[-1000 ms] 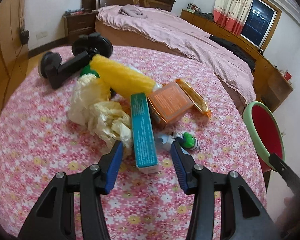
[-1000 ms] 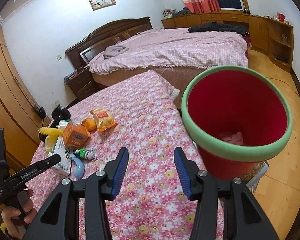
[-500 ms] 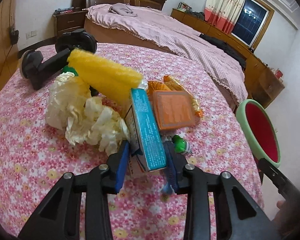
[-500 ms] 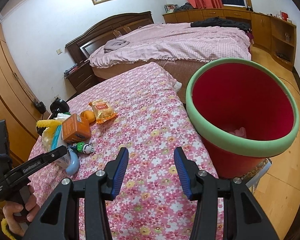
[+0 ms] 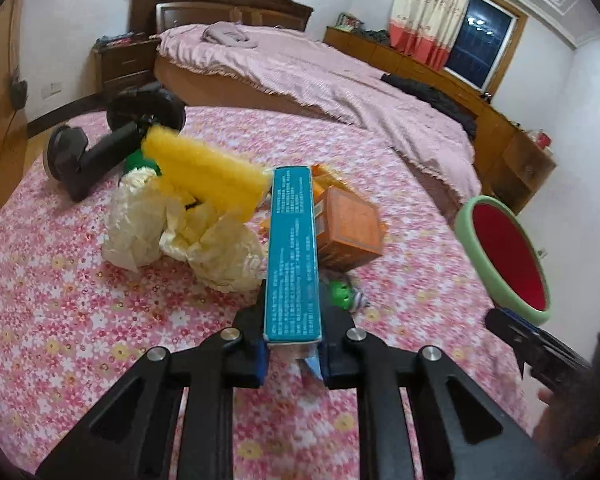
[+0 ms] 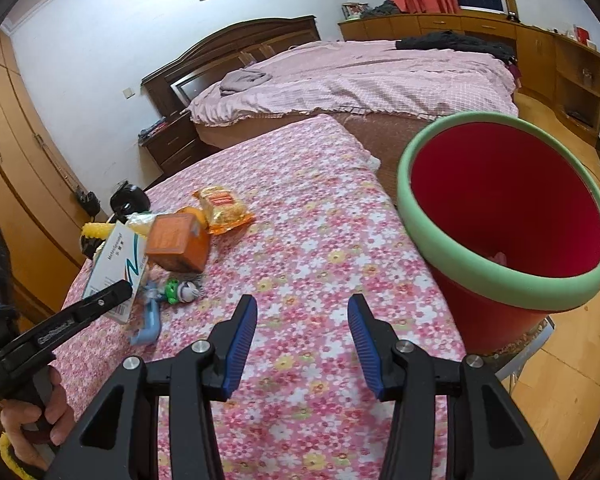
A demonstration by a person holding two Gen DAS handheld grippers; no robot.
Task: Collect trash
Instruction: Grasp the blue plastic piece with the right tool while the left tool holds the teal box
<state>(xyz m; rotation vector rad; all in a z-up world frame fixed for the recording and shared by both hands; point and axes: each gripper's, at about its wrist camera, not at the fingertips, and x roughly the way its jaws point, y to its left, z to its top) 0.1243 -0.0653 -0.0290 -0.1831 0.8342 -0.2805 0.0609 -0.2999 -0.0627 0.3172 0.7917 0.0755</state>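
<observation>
Teal box clamped in left gripper above the table

The left gripper [image 5: 292, 344] pinches the near end of a long teal box [image 5: 293, 256], its blue pads pressed against both sides; the box points away from the camera, tilted up over the flowered table [image 5: 80, 300]. In the right wrist view the same box [image 6: 118, 264] shows its white face, raised off the cloth. Behind it on the table lie crumpled pale yellow paper [image 5: 188, 228], a yellow sponge-like piece [image 5: 208, 172], an orange box [image 5: 350, 236], a small green-and-white toy [image 5: 342, 292] and a black suction mount [image 5: 100, 152]. An orange snack packet [image 6: 224, 208] and a light blue plastic piece [image 6: 150, 320] lie close by. The right gripper [image 6: 302, 344] hangs with its fingers spread apart, holding nothing, over the table edge. Just beside it to the right stands the red bin with a green rim [image 6: 460, 248], off the table's side, with something pale at its bottom
</observation>
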